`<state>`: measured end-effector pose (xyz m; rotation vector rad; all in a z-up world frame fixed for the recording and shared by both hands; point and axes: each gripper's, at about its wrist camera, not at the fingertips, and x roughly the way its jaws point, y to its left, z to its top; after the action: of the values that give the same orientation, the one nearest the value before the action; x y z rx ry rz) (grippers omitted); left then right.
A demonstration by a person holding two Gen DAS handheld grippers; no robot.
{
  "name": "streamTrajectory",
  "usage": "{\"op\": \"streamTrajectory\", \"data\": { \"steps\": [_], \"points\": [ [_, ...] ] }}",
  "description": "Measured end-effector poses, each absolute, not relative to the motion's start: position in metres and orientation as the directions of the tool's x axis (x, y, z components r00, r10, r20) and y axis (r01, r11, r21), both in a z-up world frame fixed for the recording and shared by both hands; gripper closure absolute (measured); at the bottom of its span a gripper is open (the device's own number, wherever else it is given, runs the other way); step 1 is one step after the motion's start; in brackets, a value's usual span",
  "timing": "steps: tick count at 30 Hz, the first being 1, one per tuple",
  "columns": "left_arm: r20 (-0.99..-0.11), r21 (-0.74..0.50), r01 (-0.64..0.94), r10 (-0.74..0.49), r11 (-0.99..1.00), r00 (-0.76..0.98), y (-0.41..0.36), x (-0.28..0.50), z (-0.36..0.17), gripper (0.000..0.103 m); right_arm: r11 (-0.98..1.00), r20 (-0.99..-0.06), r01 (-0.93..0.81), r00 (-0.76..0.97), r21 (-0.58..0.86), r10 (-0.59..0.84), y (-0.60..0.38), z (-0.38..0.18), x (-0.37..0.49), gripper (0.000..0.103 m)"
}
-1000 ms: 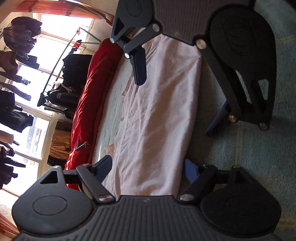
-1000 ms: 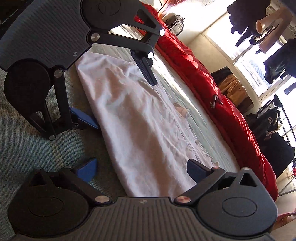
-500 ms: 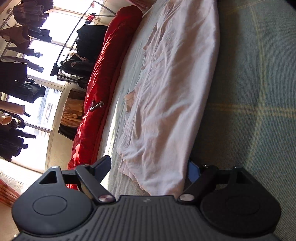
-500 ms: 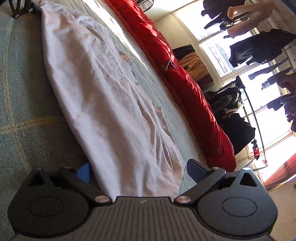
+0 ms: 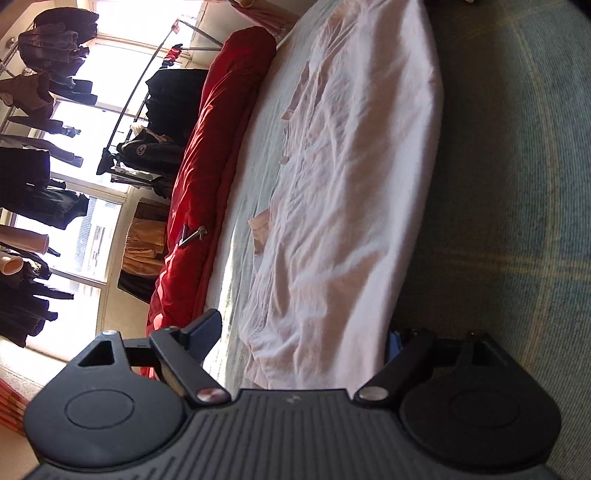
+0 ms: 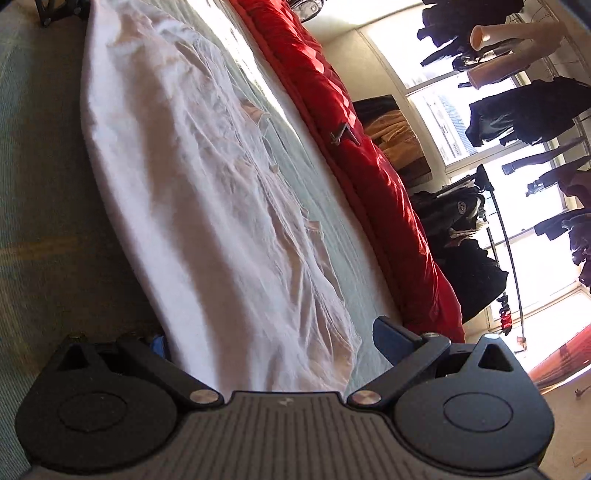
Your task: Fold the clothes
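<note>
A pale pink shirt (image 5: 354, 192), folded into a long narrow strip, lies on the green-blue bed cover (image 5: 517, 221). My left gripper (image 5: 301, 339) is open at one end of the strip, and that end lies between its spread fingers (image 5: 207, 332) without being pinched. In the right wrist view the same shirt (image 6: 192, 177) runs away from my right gripper (image 6: 275, 341). It is open too, and the other end of the shirt rests between its fingers (image 6: 391, 336). A black piece of the left gripper (image 6: 55, 9) shows at the far end.
A rolled red duvet (image 5: 207, 166) lies along the far side of the bed, beyond a bare band of cover. Past it stand a rack of dark garments (image 5: 162, 122) and bright windows. Folded tan clothes (image 6: 395, 136) sit on a low shelf.
The two grippers, close together over the shirt a second ago, have drawn apart along it. Each now sits at one end, and the other gripper has almost left each view.
</note>
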<state>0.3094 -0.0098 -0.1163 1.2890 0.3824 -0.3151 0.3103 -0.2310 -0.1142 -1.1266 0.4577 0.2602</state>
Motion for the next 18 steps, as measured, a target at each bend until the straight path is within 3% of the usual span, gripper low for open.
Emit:
{"op": "streamTrajectory", "data": {
  "steps": [4,8,10,12,15,17,18],
  "points": [
    [-0.441,0.864,0.422,0.006,0.276,0.898,-0.002,0.309,-0.118,0.020,0.453,-0.483,-0.407,0.874,-0.793,-0.061,-0.251,-0.116,0.311,0.001],
    [-0.435,0.868,0.430,-0.037,0.249,0.900,-0.020,0.312,-0.117,0.021,0.430,-0.468,-0.414,0.884,-0.802,-0.022,-0.232,-0.120,0.309,0.009],
    [-0.454,0.858,0.452,-0.052,0.242,0.890,-0.026,0.315,-0.115,0.028,0.413,-0.491,-0.445,0.871,-0.794,-0.005,-0.224,-0.120,0.309,0.017],
    [-0.484,0.843,0.484,-0.062,0.234,0.873,-0.027,0.315,-0.114,0.049,0.392,-0.491,-0.453,0.871,-0.800,0.004,-0.225,-0.121,0.306,0.021],
    [-0.504,0.827,0.505,-0.073,0.247,0.861,-0.022,0.307,-0.119,0.073,0.421,-0.525,-0.477,0.851,-0.772,0.000,-0.233,-0.119,0.299,0.047],
    [-0.515,0.819,0.517,-0.077,0.248,0.854,-0.020,0.303,-0.124,0.080,0.439,-0.560,-0.505,0.829,-0.743,0.005,-0.237,-0.123,0.289,0.072],
    [-0.523,0.816,0.524,-0.075,0.244,0.849,-0.020,0.302,-0.127,0.090,0.441,-0.571,-0.516,0.821,-0.734,0.009,-0.237,-0.125,0.287,0.080]
  ]
}}
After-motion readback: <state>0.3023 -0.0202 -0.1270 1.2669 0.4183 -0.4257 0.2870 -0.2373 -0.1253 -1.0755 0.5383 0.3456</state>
